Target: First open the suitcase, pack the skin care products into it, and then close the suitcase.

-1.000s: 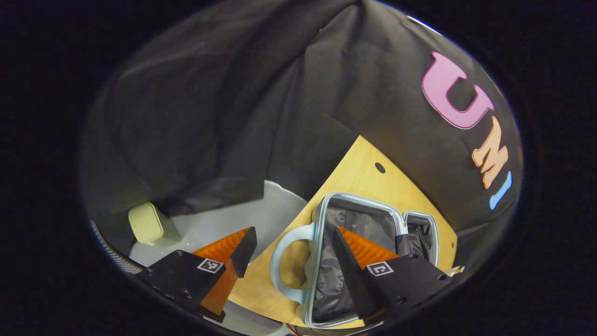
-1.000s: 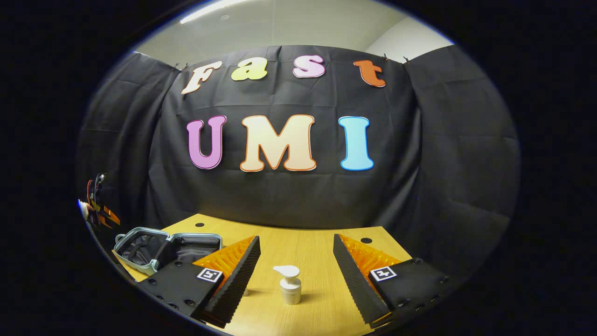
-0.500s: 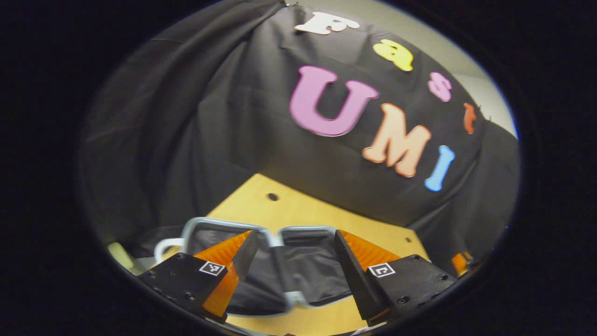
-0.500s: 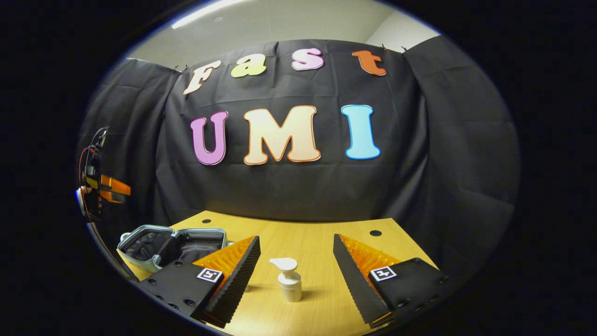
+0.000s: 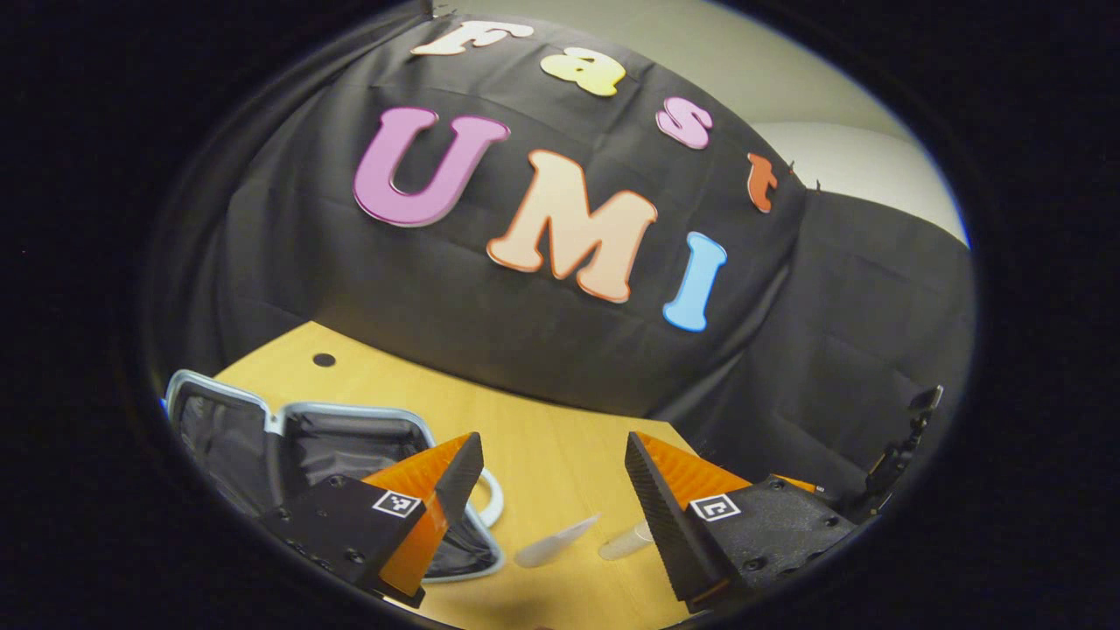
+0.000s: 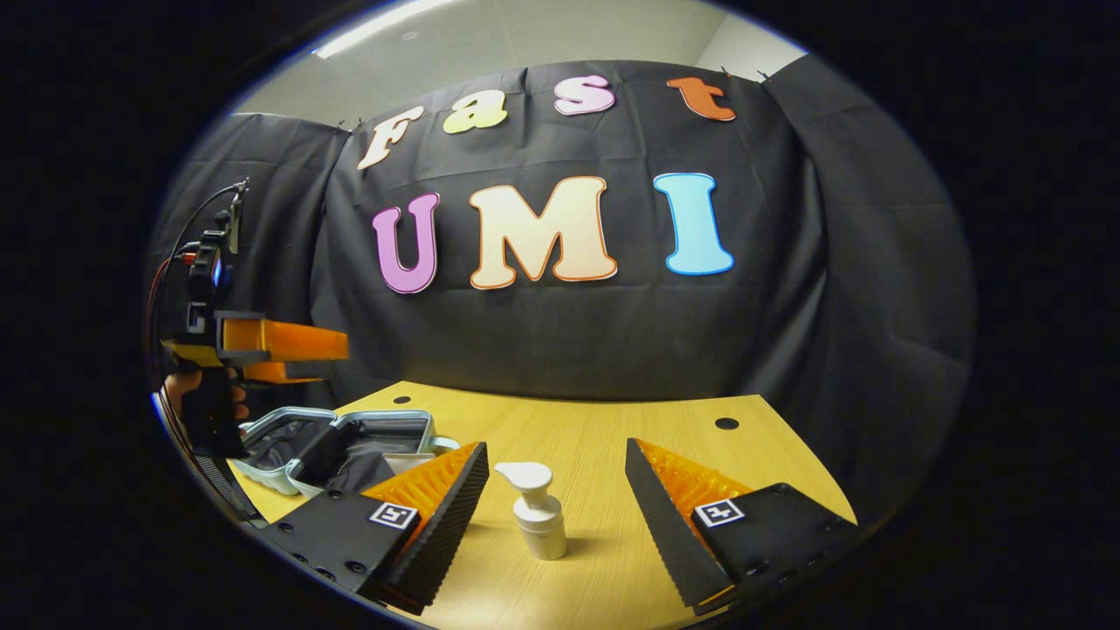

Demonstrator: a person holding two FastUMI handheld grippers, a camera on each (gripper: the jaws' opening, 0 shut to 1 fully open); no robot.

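Item, packing stage: pale-blue hard-shell suitcase (image 6: 350, 442), lying open at lower left; white pump-top skincare bottle (image 6: 535, 523), upright lower centre, between wide-open, empty right gripper (image 6: 555, 516); left gripper (image 5: 553, 490), likewise agape and empty, has swung off the case toward the table.

One suitcase (image 6: 350, 442), one pump bottle (image 6: 538, 516), one tube (image 5: 556, 542)

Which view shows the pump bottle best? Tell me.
The right gripper view: the pump bottle stands upright and whole on the table, framed by the open right gripper. The left gripper view shows just pale, blurred shapes low on the table, too unclear to identify.
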